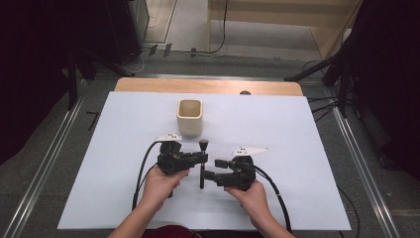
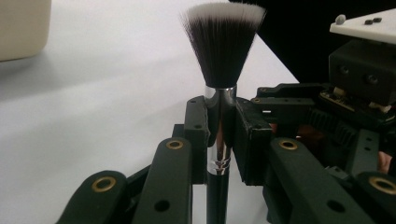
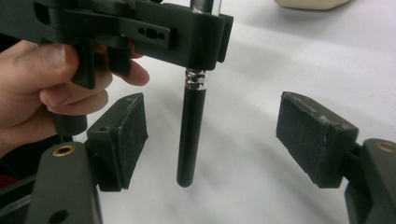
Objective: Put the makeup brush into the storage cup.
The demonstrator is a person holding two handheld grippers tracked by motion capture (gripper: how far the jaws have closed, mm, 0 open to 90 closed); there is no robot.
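Left tool (image 1: 204, 157): jaws clamped on the brush (image 1: 202, 166) at its chrome collar, seen at close range in the left tool view, where the brush (image 2: 219, 88) stands upright between the 2 pads (image 2: 198, 126); bristles dark with pale tips, fanned above the jaws; black handle running down below the collar. The left hand (image 1: 159, 184) grips the tool body from the near side.

Right tool (image 1: 212, 169): jaws wide apart; no pad in contact with anything. In the right tool view the brush handle (image 3: 191, 135) hangs between the 2 pads (image 3: 128, 135), clear of both, nearer the left-hand pad; its lower end appears free of the tabletop (image 3: 261, 93), though contact cannot be confirmed from this angle. The same view shows the left tool (image 3: 205, 35) above, closed on the collar, with the left hand (image 3: 51, 88) beside it. The right hand (image 1: 252, 196) holds the right tool from the near side.

Position: brush held at the centre of the white tabletop (image 1: 297, 148), between the 2 tools, bristles toward the far edge; the 2 tools face each other, close together. A cream cup (image 1: 190, 117) stands upright just beyond the bristles, apart from them, mouth open upward. Cables (image 1: 141, 171) trail from each tool toward the near edge.
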